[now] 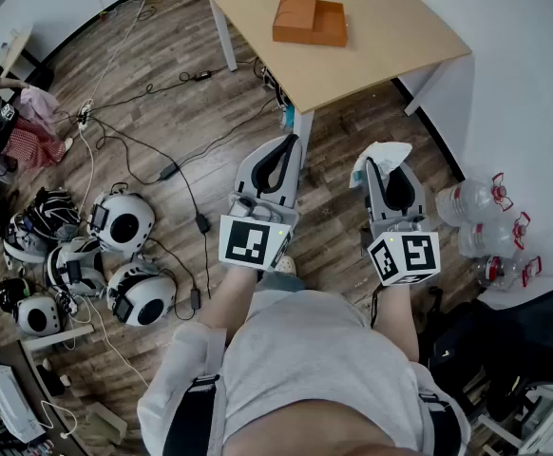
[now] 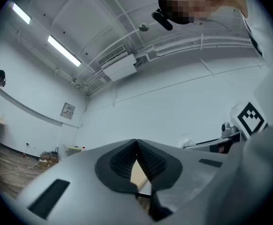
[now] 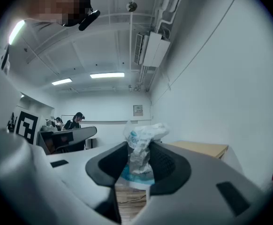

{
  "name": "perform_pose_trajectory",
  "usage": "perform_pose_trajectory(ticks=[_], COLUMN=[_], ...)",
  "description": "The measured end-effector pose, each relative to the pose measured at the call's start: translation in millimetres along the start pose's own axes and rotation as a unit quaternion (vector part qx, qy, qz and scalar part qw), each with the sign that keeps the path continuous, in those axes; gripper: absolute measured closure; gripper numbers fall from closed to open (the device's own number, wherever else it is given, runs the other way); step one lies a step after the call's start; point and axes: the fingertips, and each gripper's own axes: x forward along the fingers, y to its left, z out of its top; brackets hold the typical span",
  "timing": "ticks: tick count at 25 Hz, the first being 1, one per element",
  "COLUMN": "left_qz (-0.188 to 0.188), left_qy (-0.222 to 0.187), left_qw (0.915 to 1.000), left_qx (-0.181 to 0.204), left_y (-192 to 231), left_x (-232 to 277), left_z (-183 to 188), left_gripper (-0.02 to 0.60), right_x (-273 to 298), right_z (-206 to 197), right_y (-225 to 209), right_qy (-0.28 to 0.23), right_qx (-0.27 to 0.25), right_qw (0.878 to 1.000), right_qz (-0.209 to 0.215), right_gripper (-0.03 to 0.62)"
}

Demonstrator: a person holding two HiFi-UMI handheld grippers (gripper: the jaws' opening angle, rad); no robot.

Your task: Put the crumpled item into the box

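Wood-plank floor (image 1: 191, 93) below us, strewn with black cables (image 1: 177, 174) and a cluster of white round helmets (image 1: 124, 221) off to the left, and up ahead stands the pale wooden table (image 1: 390, 41) with the open orange cardboard box (image 1: 310, 19) sitting on it, well apart from both tools. Look at the right gripper (image 1: 381, 166): its jaws are clamped on the crumpled white-and-blue plastic wrapper (image 1: 377, 156), pads pinching the scrunched middle while the loose top flares out above the tips. The left gripper (image 1: 291, 143) has its jaws together with nothing between them, hanging alongside. That wrapper looks feather-light and soft, thin film that gives under pressure and may spring back or slip a little, so a pinch across the bunched waist, where the folds are thickest, seems the surest hold. No fragility worry here; the likelier trouble is it clinging to a pad or drifting as it drops, so I'd want it let go low inside the box walls. Clear plastic bottles (image 1: 486, 202) lie by the right wall, out of play
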Motion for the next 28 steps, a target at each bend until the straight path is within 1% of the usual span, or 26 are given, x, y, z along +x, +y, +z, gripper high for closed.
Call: perform_pose_trajectory(ticks=[5, 10, 17, 20, 23, 28], left_qz=[0.003, 0.003, 0.0, -0.006, -0.011, -0.018], left_qy=[0.001, 0.0, -0.01, -0.003, -0.007, -0.008], left_qw=[1.0, 1.0, 0.9999, 1.0, 0.9999, 0.9998], left_qx=[-0.005, 0.002, -0.004, 0.002, 0.004, 0.008], left_y=[-10.5, -13.8, -2.8, 0.9, 5.9, 21.8], left_x=[-5.1, -6.5, 1.1, 5.7, 8.9, 11.3], left_z=[-0.7, 1.9, 5.6, 1.8, 0.8, -3.1], left_gripper=[0.568, 0.568, 0.568, 0.568, 0.568, 0.568], right_x=[-11.8, -14.3, -4.0, 1.5, 7.6, 20.4], right_z=[0.4, 1.1, 2.4, 2.7, 4.0, 3.1], right_y=[-3.4, -3.8, -0.1, -0.2, 1.7, 5.9], right_qy=[-0.002, -0.003, -0.008, -0.012, -0.022, -0.027], right_qx=[0.002, 0.005, 0.007, 0.004, -0.006, -0.007], right_qw=[1.0, 1.0, 1.0, 1.0, 1.0, 1.0], right_qz=[0.002, 0.002, 0.0, -0.003, -0.008, -0.013], right_gripper=[0.451, 0.451, 0.451, 0.451, 0.451, 0.451])
